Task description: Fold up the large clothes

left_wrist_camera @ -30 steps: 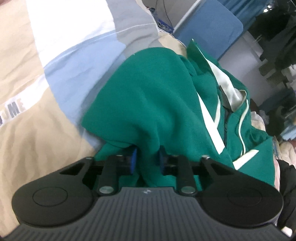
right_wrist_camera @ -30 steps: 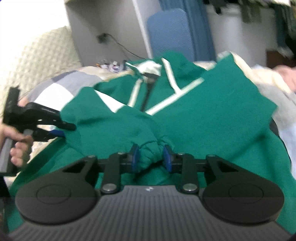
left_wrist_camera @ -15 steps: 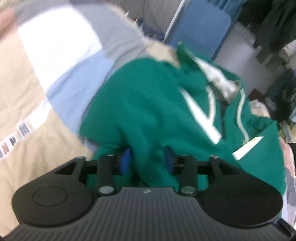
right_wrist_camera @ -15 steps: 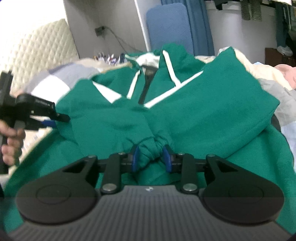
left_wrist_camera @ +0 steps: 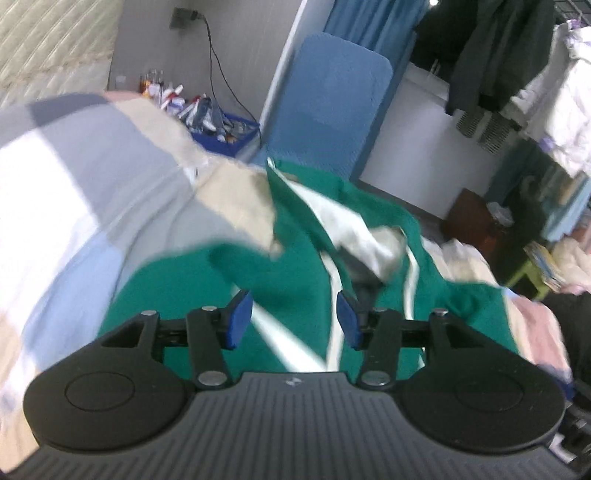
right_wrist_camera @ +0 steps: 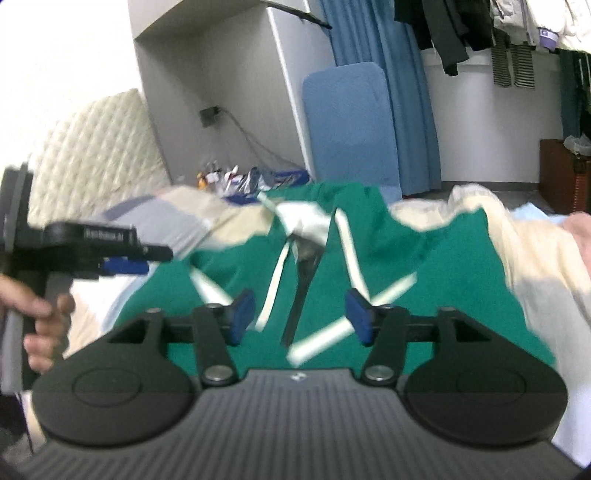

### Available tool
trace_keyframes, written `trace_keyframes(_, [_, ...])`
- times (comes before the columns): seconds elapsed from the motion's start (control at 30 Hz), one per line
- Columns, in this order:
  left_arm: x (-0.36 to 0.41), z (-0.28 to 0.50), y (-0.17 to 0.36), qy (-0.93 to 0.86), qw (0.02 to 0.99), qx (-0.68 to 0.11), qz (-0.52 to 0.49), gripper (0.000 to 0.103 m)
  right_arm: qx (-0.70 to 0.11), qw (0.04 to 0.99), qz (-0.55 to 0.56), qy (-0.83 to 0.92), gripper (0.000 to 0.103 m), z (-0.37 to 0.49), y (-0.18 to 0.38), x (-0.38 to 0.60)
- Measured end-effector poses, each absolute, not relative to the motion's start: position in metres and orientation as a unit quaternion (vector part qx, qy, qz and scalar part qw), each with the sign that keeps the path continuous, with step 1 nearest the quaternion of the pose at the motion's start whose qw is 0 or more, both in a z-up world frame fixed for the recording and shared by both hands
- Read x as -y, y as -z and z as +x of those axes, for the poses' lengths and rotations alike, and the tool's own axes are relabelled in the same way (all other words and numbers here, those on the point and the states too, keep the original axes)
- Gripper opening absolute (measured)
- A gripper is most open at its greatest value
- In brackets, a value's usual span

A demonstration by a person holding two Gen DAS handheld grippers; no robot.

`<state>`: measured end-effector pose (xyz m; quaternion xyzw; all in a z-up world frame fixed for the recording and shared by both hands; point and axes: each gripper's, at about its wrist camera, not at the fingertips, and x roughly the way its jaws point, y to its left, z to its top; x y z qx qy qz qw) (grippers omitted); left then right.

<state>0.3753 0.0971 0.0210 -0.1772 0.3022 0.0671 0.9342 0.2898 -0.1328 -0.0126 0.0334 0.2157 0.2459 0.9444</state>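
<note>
both grippers let go: left gripper [left_wrist_camera: 293, 319] and right gripper [right_wrist_camera: 299, 319] have just been opening, jaws apart, nothing between the pads, lifted clear. green jacket [right_wrist_camera: 369, 288] lies on the bed [left_wrist_camera: 74, 192], just beyond them, zip up. sleeves look folded in across the front, white stripes crossing. judging by that, sleeve folds done; left: folding the body over and squaring up.

A lived-in bedroom at home. Below the fingers spreads a patchwork bedcover of beige, grey, white and pale blue [left_wrist_camera: 92, 192], and up to their left stands a cream quilted headboard [right_wrist_camera: 96, 147]. Beyond the fingertips hang long blue curtains [right_wrist_camera: 369, 48], with dark clothes on a rail [right_wrist_camera: 454, 29] up to the right and a blue basket of clutter [left_wrist_camera: 221, 122] by the wall.
</note>
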Motion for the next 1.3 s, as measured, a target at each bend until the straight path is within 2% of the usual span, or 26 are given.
trace_keyframes(0.07, [-0.103, 0.419, -0.016, -0.061, 0.936, -0.302, -0.17, 0.062, -0.212, 0.947, 0.034, -0.24, 0.07, 0.333, 0.003, 0.124])
trace_keyframes(0.3, [-0.142, 0.57, 0.022, -0.07, 0.926, -0.308, -0.206, 0.063, -0.202, 0.958, 0.017, -0.203, 0.07, 0.494, 0.004, 0.077])
trace_keyframes(0.4, [-0.16, 0.624, 0.038, -0.063, 0.91, -0.321, -0.255, 0.063, -0.228, 0.955, 0.052, -0.185, 0.07, 0.556, 0.017, 0.064])
trace_keyframes(0.47, [-0.168, 0.656, 0.046, -0.065, 0.908, -0.329, -0.249, 0.064, -0.253, 0.95, 0.056, -0.176, 0.07, 0.59, 0.026, 0.052])
trace_keyframes(0.63, [-0.176, 0.703, 0.063, -0.089, 0.918, -0.347, -0.169, 0.066, -0.289, 0.941, 0.011, -0.175, 0.07, 0.642, 0.041, 0.027])
trace_keyframes(0.73, [-0.189, 0.714, 0.08, -0.098, 0.906, -0.362, -0.196, 0.066, -0.327, 0.932, -0.041, -0.149, 0.069, 0.658, 0.054, 0.013])
trace_keyframes(0.8, [-0.197, 0.719, 0.089, -0.072, 0.891, -0.375, -0.246, 0.065, -0.353, 0.923, -0.058, -0.14, 0.064, 0.664, 0.064, 0.01])
trace_keyframes(0.83, [-0.197, 0.721, 0.091, -0.063, 0.886, -0.383, -0.254, 0.055, -0.359, 0.92, -0.048, -0.148, 0.053, 0.664, 0.066, 0.012])
trace_keyframes(0.87, [-0.196, 0.723, 0.09, -0.061, 0.887, -0.387, -0.247, 0.036, -0.36, 0.919, -0.04, -0.154, 0.034, 0.662, 0.066, 0.013])
trace_keyframes(0.9, [-0.192, 0.724, 0.087, -0.061, 0.889, -0.39, -0.23, 0.028, -0.359, 0.919, -0.037, -0.159, 0.021, 0.659, 0.064, 0.014])
trace_keyframes(0.93, [-0.187, 0.726, 0.084, -0.06, 0.891, -0.395, -0.214, 0.014, -0.355, 0.92, -0.046, -0.162, 0.02, 0.656, 0.06, 0.013])
trace_keyframes(0.97, [-0.184, 0.724, 0.079, -0.057, 0.895, -0.392, -0.205, 0.007, -0.346, 0.922, -0.063, -0.162, 0.016, 0.65, 0.055, 0.009])
trace_keyframes(1.3, [-0.149, 0.646, -0.016, -0.03, 0.937, -0.323, -0.132, 0.005, -0.228, 0.956, -0.072, -0.17, 0.013, 0.577, -0.014, 0.034])
